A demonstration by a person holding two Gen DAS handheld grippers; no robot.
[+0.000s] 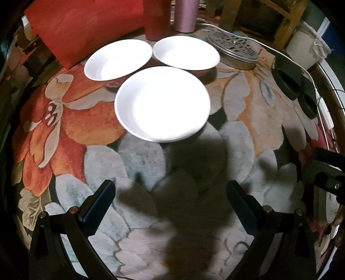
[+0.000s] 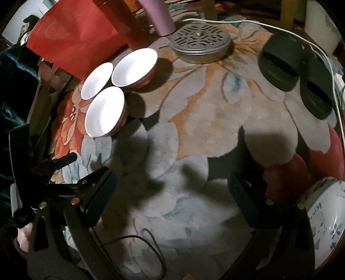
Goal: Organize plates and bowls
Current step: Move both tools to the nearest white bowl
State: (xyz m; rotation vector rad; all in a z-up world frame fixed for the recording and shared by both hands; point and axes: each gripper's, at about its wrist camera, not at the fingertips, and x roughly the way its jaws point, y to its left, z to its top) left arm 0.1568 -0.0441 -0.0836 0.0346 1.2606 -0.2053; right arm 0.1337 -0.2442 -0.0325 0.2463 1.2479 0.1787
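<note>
Three bowls, white inside and red outside, stand close together on a floral cloth. In the left wrist view the near bowl (image 1: 162, 103) is straight ahead, with the far left bowl (image 1: 117, 59) and the far right bowl (image 1: 186, 52) behind it. My left gripper (image 1: 170, 191) is open and empty, short of the near bowl. In the right wrist view the bowls (image 2: 104, 112) (image 2: 97, 80) (image 2: 134, 66) sit at the upper left. My right gripper (image 2: 172, 183) is open and empty, well to their right. The left gripper (image 2: 64, 172) shows there beside my left finger.
A round metal lid with cutouts (image 2: 199, 42), a pink cup (image 2: 159, 17) and a red bag (image 2: 73, 36) stand behind the bowls. Two black slippers (image 2: 295, 71) and a white cable (image 2: 323, 53) lie at the right. A white blue-patterned dish (image 2: 323, 217) sits at the lower right.
</note>
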